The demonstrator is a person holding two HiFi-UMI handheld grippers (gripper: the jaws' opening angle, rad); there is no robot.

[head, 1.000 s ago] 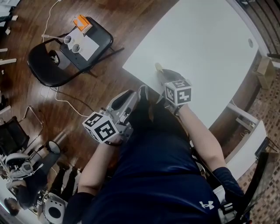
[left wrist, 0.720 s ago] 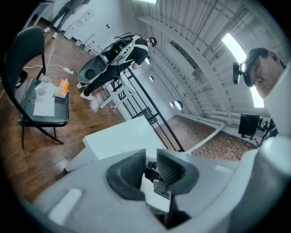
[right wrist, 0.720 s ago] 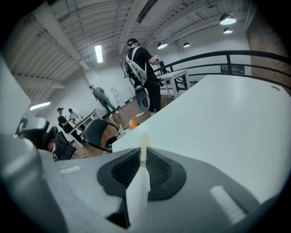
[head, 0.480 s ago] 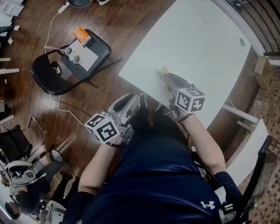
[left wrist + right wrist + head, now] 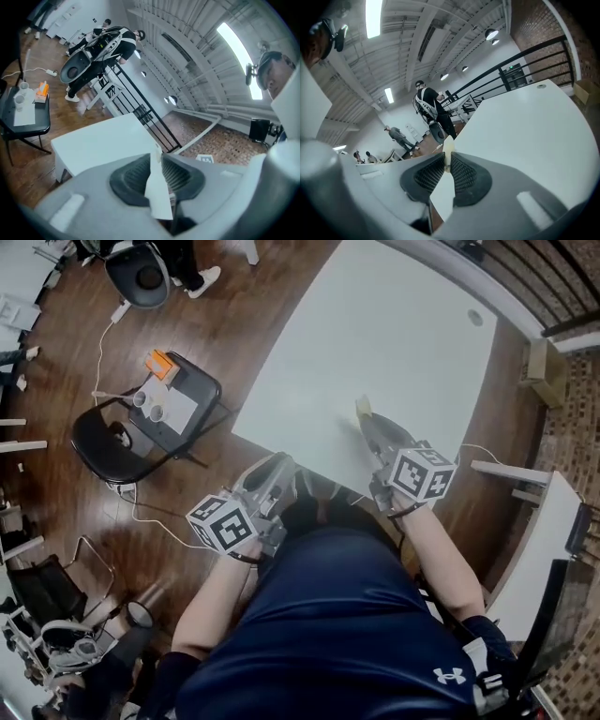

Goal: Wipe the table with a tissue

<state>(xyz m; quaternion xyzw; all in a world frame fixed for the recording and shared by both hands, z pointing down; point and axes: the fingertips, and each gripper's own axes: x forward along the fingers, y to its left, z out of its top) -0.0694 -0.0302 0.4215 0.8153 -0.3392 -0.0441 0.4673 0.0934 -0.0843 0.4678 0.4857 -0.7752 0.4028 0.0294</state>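
The white table (image 5: 375, 334) fills the upper middle of the head view. My right gripper (image 5: 364, 413) hovers over the table's near part, shut on a small cream-white tissue (image 5: 362, 408). In the right gripper view the tissue (image 5: 448, 149) pokes up between the pads of that gripper (image 5: 446, 161). My left gripper (image 5: 284, 463) is by the table's near edge, over the person's lap. It is shut on a white strip of tissue (image 5: 157, 187) that hangs down between its pads (image 5: 136, 176). The left gripper (image 5: 159, 157) looks across the table (image 5: 103, 140).
A black folding chair (image 5: 103, 446) to the left holds cups, paper and an orange box (image 5: 157, 364). A cable (image 5: 159, 517) lies on the wooden floor. A white shelf (image 5: 530, 521) stands at the right. People and a black railing (image 5: 140, 112) are beyond the table.
The right gripper has risen and moved farther over the table with its tissue, rolling as it went. The left gripper has shifted slightly toward the table edge.
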